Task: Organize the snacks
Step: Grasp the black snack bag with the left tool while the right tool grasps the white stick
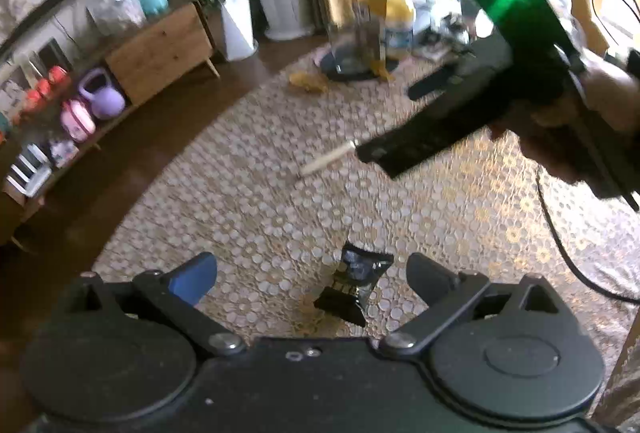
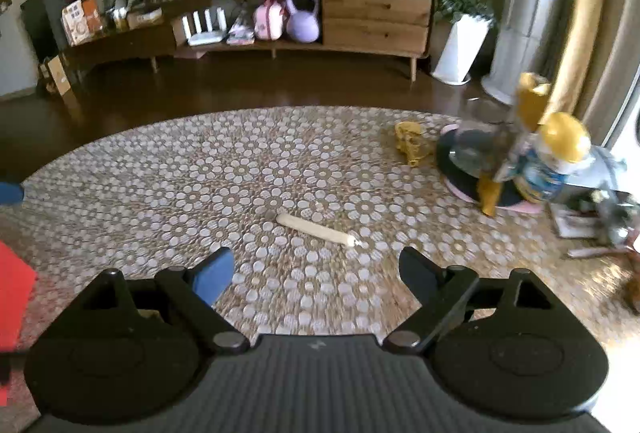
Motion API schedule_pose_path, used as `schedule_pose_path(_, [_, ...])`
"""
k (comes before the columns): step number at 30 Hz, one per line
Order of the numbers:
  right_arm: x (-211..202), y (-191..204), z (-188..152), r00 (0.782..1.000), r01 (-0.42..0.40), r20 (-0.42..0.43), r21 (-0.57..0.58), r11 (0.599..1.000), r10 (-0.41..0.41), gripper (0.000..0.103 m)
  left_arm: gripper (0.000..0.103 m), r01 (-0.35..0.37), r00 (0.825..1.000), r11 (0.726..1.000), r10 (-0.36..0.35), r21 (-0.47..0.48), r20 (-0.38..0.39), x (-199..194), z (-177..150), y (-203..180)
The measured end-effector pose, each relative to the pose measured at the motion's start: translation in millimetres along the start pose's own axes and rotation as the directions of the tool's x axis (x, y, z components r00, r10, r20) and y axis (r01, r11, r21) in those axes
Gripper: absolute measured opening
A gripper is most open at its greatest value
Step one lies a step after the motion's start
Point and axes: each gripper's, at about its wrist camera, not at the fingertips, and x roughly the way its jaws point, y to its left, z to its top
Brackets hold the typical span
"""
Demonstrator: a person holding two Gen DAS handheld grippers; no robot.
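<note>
Left gripper (image 1: 312, 275) is seen with fingers spread, nothing held; a small dark crinkled snack packet (image 1: 352, 287) lies on the patterned counter (image 1: 260, 201) between the fingertips, just ahead of them. Right gripper (image 2: 316, 273) is likewise spread and empty. A pale, slim snack stick (image 2: 318, 230) with a crimped end lies flat on the counter just beyond the right fingers, slanted. The dark packet is shown only in the left wrist view; there the stick (image 1: 328, 157) is seen farther out, beside the right gripper's fingertips (image 1: 372, 151), blurred. Far side of the counter: a crumpled yellow wrapper (image 2: 409, 141), a dark round tray (image 2: 460, 165) with a clear container and a yellow-lidded can (image 2: 554, 165). The full wooden sideboard (image 2: 376, 17) is given only by the right wrist view.
</note>
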Motion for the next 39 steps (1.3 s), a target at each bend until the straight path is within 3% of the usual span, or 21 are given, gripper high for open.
schedule_pose_path(4, [39,5,5,1.0,-0.01,-0.022,-0.058,0.998,0.009,0.089,0.099,0.019,0.999,1.0,-0.018,0.019,-0.04,30,-4,2])
schedule_pose_path(8, [72,8,7,0.998,-0.028,-0.049,-0.08,0.996,0.024,0.074,0.099,0.052,0.996,0.998,-0.049,0.037,-0.07,53,-2,1])
schedule_pose_path(10, [86,10,5,0.998,-0.022,-0.061,-0.092,0.996,0.017,0.074,0.098,0.07,0.993,0.996,-0.064,0.05,-0.102,67,-2,-1])
schedule_pose_path(15, [99,7,0,0.999,-0.003,-0.037,-0.108,0.994,-0.001,0.069,0.092,0.067,0.983,0.994,-0.05,0.091,-0.177,97,-9,-8])
schedule_pose_path(17, [102,7,0,0.999,0.02,-0.033,-0.123,0.992,-0.025,0.053,0.086,0.068,0.98,0.993,-0.049,0.094,-0.19,105,-10,-8])
schedule_pose_path(21, [105,5,2,0.999,0.026,-0.022,-0.128,0.991,-0.029,0.051,0.081,0.074,0.975,0.993,-0.053,0.088,-0.214,119,-14,-9])
schedule_pose_path(24, [107,0,4,1.0,0.001,-0.019,-0.105,0.994,-0.003,0.046,0.072,0.101,0.971,0.992,-0.082,0.074,-0.224,125,-15,-9])
schedule_pose_path(26, [109,-7,5,1.0,-0.026,-0.016,-0.075,0.997,0.024,0.026,0.06,0.12,0.97,0.991,-0.105,0.054,-0.218,125,-14,-8])
schedule_pose_path(31, [109,-14,1,1.0,-0.022,0.004,-0.064,0.998,0.022,0.014,0.035,0.19,0.958,0.982,-0.189,-0.015,-0.215,124,-14,-4])
schedule_pose_path(35, [102,-16,-7,1.0,-0.027,0.007,-0.014,1.0,0.028,0.01,0.028,0.177,0.962,0.984,-0.178,-0.028,-0.207,120,-16,-8])
schedule_pose_path(39, [90,-17,-19,1.0,-0.025,0.016,0.041,0.999,0.024,0.01,0.027,0.154,0.97,0.987,-0.161,-0.049,-0.182,109,-18,-11])
